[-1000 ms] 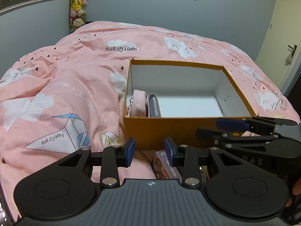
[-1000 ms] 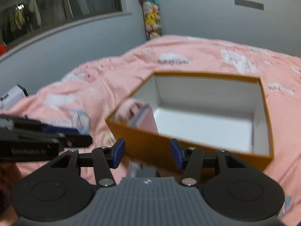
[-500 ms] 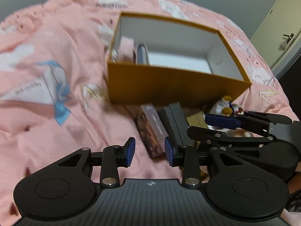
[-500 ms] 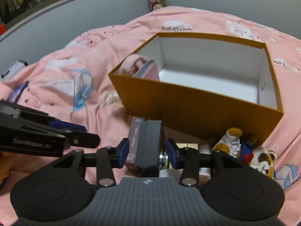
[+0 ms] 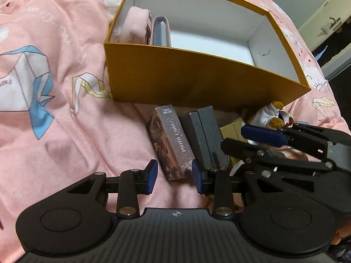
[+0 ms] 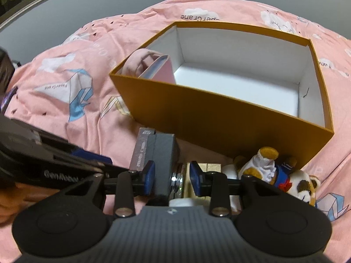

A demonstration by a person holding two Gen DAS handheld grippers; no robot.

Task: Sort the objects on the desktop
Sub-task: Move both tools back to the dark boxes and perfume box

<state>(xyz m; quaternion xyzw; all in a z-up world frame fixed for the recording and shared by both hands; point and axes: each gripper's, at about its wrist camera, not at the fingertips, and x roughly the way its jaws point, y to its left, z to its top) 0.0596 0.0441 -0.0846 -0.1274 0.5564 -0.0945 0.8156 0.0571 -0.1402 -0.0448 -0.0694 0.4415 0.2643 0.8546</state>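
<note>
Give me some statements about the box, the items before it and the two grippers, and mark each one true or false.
1. The orange box is full to the top. False: most of its white floor is bare.
2. A plush toy lies outside the box. True.
3. The left gripper holds the photo card box. False: its pads are not touching it.
4. The dark grey box sits between the closing jaws of the right gripper. True.

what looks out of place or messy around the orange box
A loose pile sits outside the orange cardboard box, against its near wall: a brown photo-card box, a dark grey flat box and a small plush dog toy. Inside, only pink items stand at the left end.
</note>
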